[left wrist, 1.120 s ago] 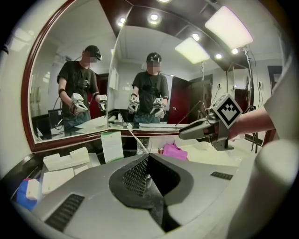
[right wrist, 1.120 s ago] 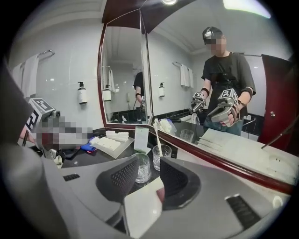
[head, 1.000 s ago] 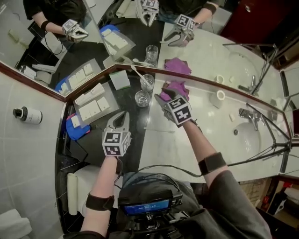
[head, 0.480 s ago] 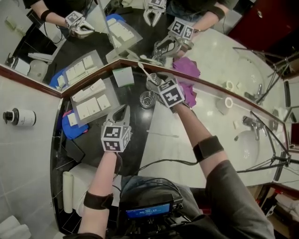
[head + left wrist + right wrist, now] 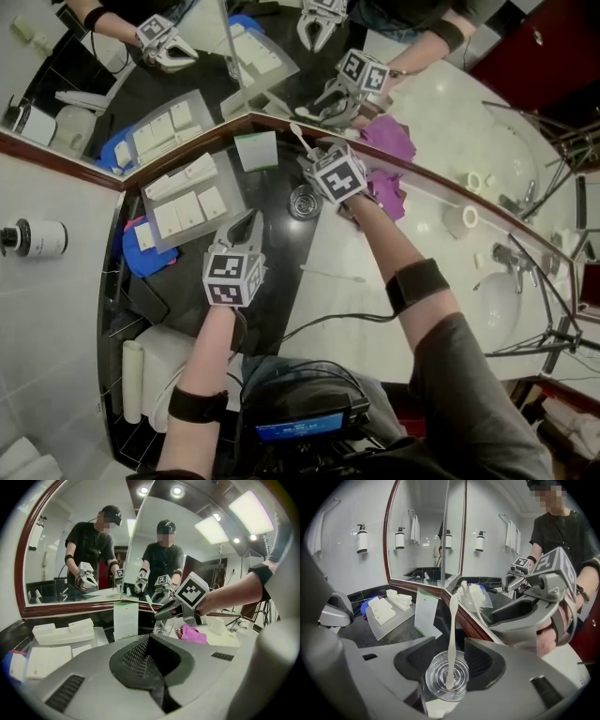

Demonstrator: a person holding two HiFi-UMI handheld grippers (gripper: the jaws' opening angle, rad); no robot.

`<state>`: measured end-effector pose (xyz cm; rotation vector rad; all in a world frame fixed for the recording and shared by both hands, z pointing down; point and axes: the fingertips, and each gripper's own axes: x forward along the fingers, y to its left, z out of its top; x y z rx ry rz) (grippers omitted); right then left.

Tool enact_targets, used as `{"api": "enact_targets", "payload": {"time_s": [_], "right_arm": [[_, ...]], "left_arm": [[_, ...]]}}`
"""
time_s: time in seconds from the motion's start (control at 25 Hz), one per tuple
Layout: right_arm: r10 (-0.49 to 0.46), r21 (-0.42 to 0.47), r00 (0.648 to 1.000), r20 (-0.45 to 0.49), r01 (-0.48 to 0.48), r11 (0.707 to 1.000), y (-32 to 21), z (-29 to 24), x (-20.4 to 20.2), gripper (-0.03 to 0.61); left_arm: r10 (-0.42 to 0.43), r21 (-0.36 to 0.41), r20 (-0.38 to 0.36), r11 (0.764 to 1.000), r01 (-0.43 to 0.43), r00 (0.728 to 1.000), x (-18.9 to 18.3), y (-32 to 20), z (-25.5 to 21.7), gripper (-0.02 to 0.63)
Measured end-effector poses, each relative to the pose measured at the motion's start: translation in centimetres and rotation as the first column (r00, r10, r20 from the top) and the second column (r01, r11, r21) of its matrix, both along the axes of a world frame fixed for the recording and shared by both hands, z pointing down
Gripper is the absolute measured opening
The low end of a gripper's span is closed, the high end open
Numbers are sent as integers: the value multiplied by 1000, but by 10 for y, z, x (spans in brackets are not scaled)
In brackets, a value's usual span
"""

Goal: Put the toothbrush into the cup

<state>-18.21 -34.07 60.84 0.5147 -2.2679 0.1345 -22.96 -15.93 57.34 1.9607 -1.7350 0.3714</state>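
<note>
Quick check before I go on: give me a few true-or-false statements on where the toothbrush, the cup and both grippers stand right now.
1. The toothbrush stands in the clear cup. True.
2. The right gripper is shut with nothing between its jaws. False: its jaws have just been opening and stand apart, with the cup and toothbrush between them.
3. The left gripper holds a toothbrush. False: its jaws are together and empty.
4. A purple cloth lies on the counter beside the right gripper. True.
</note>
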Motion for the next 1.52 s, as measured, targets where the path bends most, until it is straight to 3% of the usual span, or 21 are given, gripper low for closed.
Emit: {"api": "enact_targets", "payload": {"time_s": [0.2, 0.28, 0.36, 0.76, 1.52], "right_arm": [[13, -27, 1000, -16, -13, 1000, -3, 9, -3, 193], [13, -2, 1000, -28, -14, 1000, -8, 9, -2, 152], [12, 18, 1000, -26, -11, 1000, -11, 7, -3, 63], [6, 70, 1000, -25, -5, 998, -12, -1, 3, 60], [-4, 179, 989, 146, -23, 984, 20, -107, 32, 60]], "left_arm": [[-12, -3, -11, 1000, 12, 1000, -5, -1, 4, 0], [-16, -3, -14, 1000, 16, 1000, -6, 0, 5, 0], [-18, -10, -17, 1000, 18, 1000, -6, 1, 8, 0], [-36, -16, -26, 999, 35, 999, -6, 8, 11, 0], [-14, 39, -5, 999, 14, 1000, 14, 30, -28, 0]]}}
